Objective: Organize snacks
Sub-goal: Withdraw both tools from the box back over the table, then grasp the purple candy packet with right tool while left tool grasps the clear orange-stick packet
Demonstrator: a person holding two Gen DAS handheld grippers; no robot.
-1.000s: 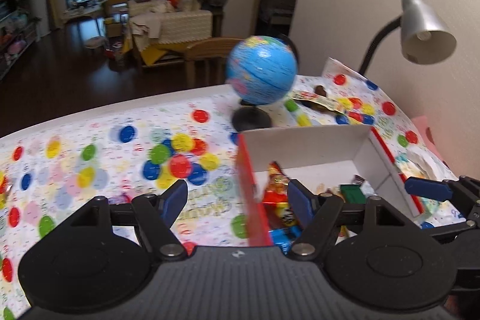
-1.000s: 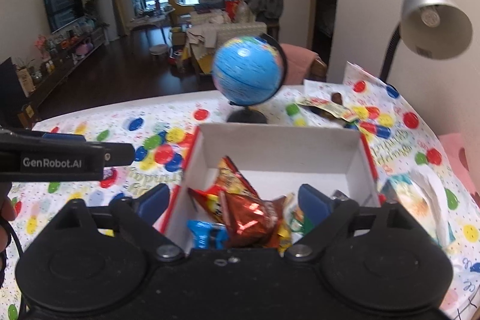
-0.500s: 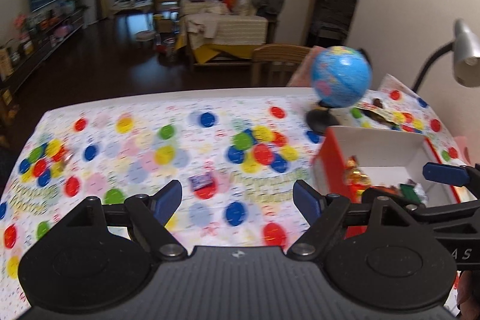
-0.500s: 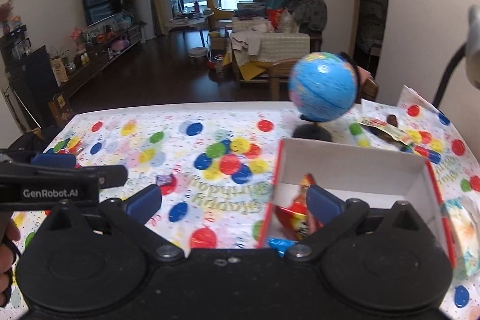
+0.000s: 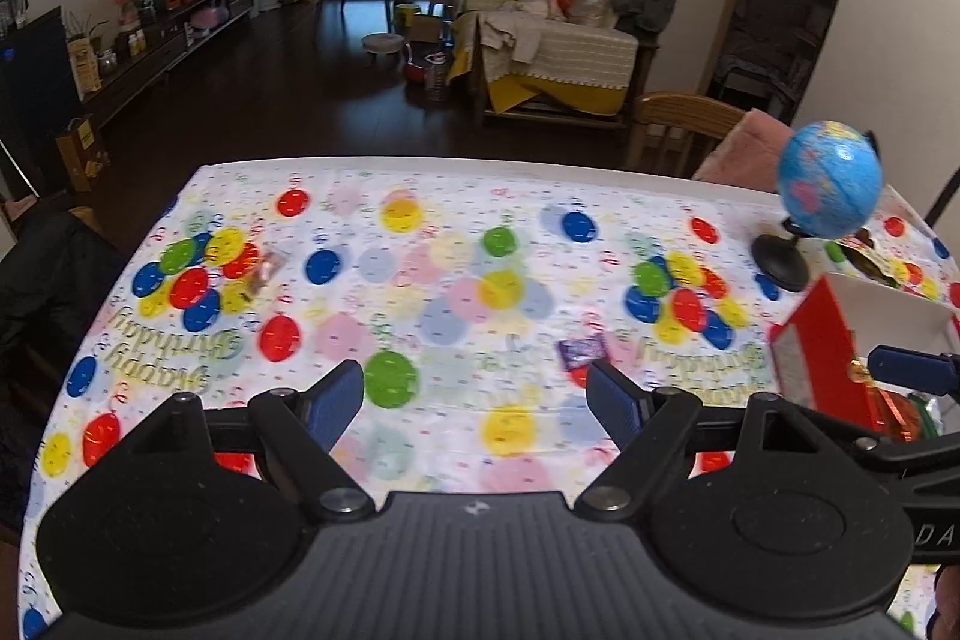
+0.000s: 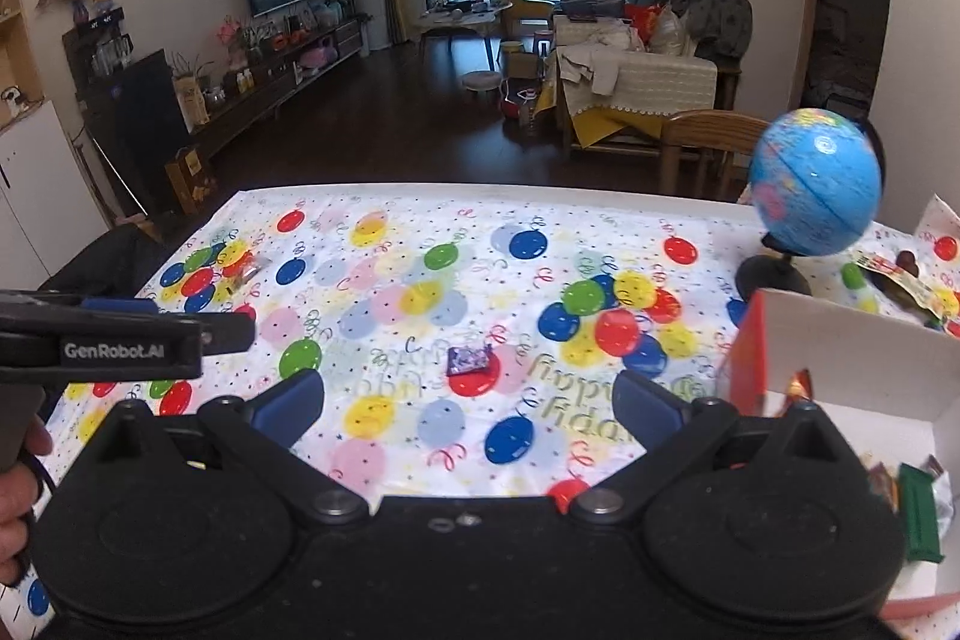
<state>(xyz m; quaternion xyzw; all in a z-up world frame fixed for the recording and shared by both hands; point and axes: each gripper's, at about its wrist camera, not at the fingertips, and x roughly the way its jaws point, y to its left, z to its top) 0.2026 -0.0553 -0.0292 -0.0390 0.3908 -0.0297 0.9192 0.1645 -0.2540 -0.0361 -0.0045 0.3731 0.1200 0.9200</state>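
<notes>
Snacks still lay loose on the balloon-print tablecloth (image 6: 420, 244): a small purple wrapper (image 6: 468, 359) sat at the centre of the right wrist frame, flat and crinkled, and a small clear-wrapped piece (image 5: 264, 274) lay at the left of the left wrist frame. At lower right, the red-sided box (image 6: 852, 358) with white inside held several shiny red and green packets (image 6: 918, 514). A blue globe (image 6: 816, 190) stood just behind it. The left gripper (image 5: 477, 403) and the right gripper (image 6: 468, 403) both gaped wide, jaws having just spread, nothing between them.
</notes>
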